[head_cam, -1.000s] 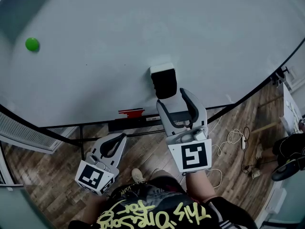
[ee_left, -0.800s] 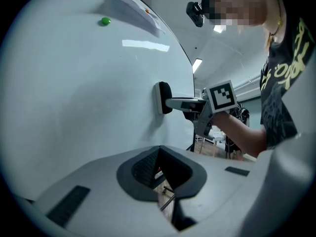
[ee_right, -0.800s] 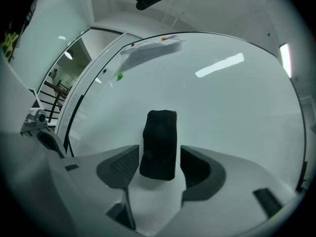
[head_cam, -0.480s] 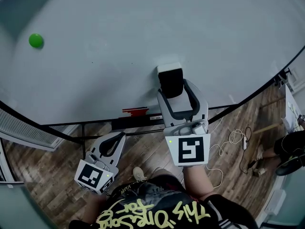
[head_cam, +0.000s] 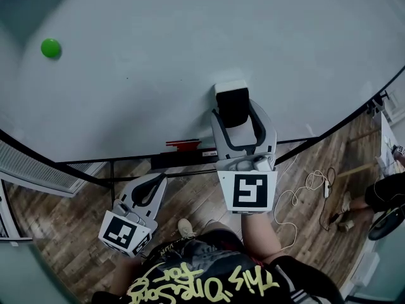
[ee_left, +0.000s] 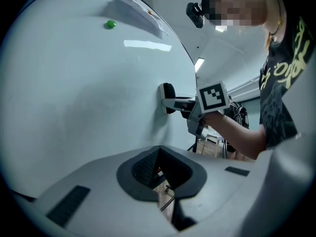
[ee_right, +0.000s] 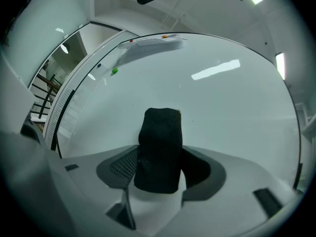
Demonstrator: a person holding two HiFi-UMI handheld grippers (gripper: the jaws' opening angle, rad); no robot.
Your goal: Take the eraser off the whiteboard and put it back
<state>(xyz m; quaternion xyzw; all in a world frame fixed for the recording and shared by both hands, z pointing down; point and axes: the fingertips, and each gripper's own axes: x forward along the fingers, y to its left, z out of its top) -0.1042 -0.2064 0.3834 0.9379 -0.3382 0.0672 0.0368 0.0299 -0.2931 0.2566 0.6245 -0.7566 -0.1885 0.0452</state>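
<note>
The eraser, black felt with a white back, lies against the whiteboard near its lower edge. My right gripper is shut on the eraser, one finger on each side. In the right gripper view the black eraser stands upright between the pads of this gripper, with the board behind it. My left gripper hangs low at the left, below the board, shut with nothing in it. In the left gripper view its jaws meet, and the eraser shows on the board ahead.
A green magnet sits at the board's upper left. A red marker lies on the tray under the board. White cables lie on the wooden floor at the right, near another person's legs. Paper hangs high on the board.
My right gripper has moved up and a little to the right along the board with the eraser in it. The left gripper has stayed where it was.
</note>
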